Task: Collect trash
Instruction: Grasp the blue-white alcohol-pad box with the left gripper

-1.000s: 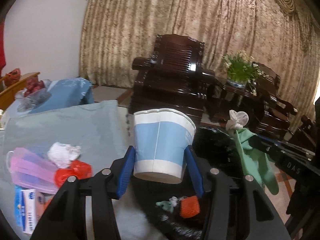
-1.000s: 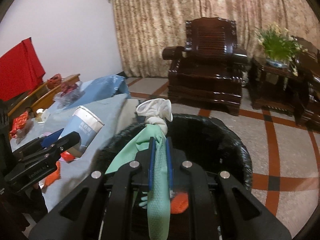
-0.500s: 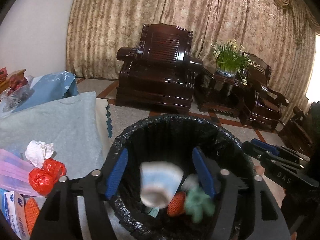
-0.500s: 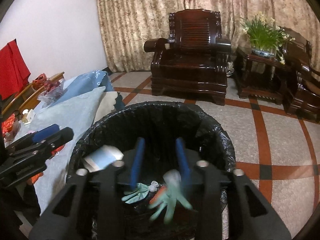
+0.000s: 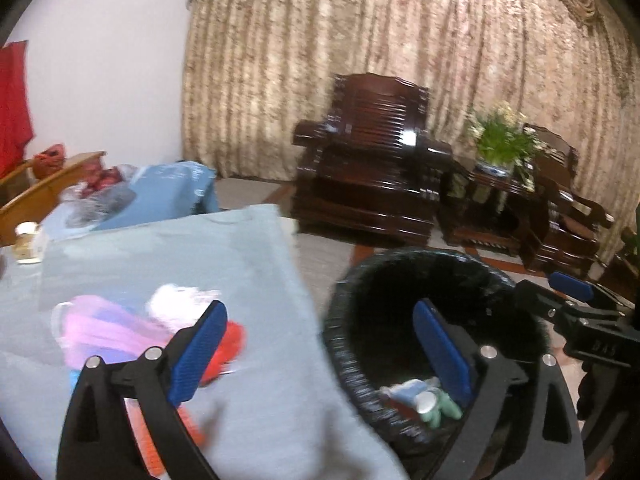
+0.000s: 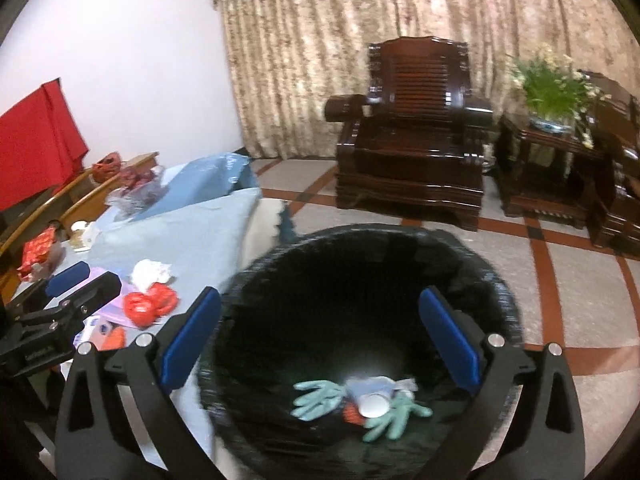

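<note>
My left hand-held gripper [image 5: 320, 354] has its 2 blue-padded fingers spread wide apart with nothing between them. It sits over the edge where the tabletop [image 5: 260, 380], covered in a pale blue cloth, meets the trash bin [image 5: 344, 352]. My right hand-held gripper [image 6: 320, 340] is likewise spread wide and empty, hanging directly above the bin's mouth.

Count inside the black-lined bin, from the right wrist view: 2 green gloves [image 6: 318, 398], 1 blue-and-white paper cup [image 6: 370, 396] lying on its side between them, and 1 small orange-red scrap [image 6: 352, 414] partly hidden beneath. The left wrist view shows only a corner of this pile, low against the near wall.

Trash on the tabletop, same view: 1 crumpled white tissue [image 6: 150, 272], 1 red plastic wad [image 6: 148, 306] just beside it, 1 pink sheet [image 6: 120, 308] under both, 1 small blue-and-white box [image 6: 96, 330] and 1 orange piece [image 6: 114, 338] near the left hand-held gripper. The left wrist view blurs these heavily; tissue, red wad and pink sheet are recognisable, the box is not.

Background: 1 dark wooden armchair [image 6: 412, 160] complete, 1 potted plant [image 6: 554, 92] on a side table, and curtains [image 6: 360, 40]. The red cloth [image 6: 36, 148] on the wall shows broadly in the right wrist view, only as a sliver in the left.
</note>
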{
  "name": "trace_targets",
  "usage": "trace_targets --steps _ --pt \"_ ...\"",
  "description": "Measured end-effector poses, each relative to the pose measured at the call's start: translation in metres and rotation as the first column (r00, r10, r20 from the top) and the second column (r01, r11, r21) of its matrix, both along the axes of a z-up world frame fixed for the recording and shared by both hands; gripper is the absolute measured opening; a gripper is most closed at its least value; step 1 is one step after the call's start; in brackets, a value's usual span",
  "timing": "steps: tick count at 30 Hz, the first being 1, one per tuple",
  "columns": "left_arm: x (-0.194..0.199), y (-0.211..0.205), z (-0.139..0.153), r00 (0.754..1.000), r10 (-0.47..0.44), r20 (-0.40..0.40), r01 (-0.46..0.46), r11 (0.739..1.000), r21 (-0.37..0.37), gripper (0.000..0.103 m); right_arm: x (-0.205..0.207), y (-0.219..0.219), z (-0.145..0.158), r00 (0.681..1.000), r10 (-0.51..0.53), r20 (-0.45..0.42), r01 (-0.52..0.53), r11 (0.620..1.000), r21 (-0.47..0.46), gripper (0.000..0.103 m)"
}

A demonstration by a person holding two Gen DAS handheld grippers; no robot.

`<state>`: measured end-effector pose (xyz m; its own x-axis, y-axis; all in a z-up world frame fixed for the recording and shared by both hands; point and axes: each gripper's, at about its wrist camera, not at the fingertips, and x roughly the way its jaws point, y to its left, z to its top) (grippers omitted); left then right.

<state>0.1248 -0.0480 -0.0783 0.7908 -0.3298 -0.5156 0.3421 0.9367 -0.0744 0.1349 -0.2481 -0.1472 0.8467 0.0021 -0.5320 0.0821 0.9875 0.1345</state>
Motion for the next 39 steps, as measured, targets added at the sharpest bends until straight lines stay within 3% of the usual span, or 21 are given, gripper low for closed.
trace_targets --steps 9,17,34,39 --pt "-0.018 0.085 0.000 0.980 0.193 0.043 -0.194 0.981 0.030 0.093 0.020 0.073 0.002 0.989 0.148 0.016 -0.148 0.989 0.008 0.097" --pt "-0.035 0.140 -0.022 0.952 0.306 -0.008 -0.305 0.951 0.046 0.093 0.031 0.130 -0.001 0.968 0.250 0.015 -0.250 0.968 -0.010 0.097" --pt "-0.020 0.160 -0.077 0.926 0.356 -0.127 -0.351 0.934 0.062 0.091 0.037 0.158 -0.027 0.957 0.290 -0.023 -0.290 0.957 -0.028 0.097" --pt "-0.012 0.162 -0.090 0.924 0.333 -0.189 -0.332 0.943 0.037 0.078 0.038 0.163 -0.031 0.954 0.299 -0.034 -0.301 0.953 -0.039 0.097"
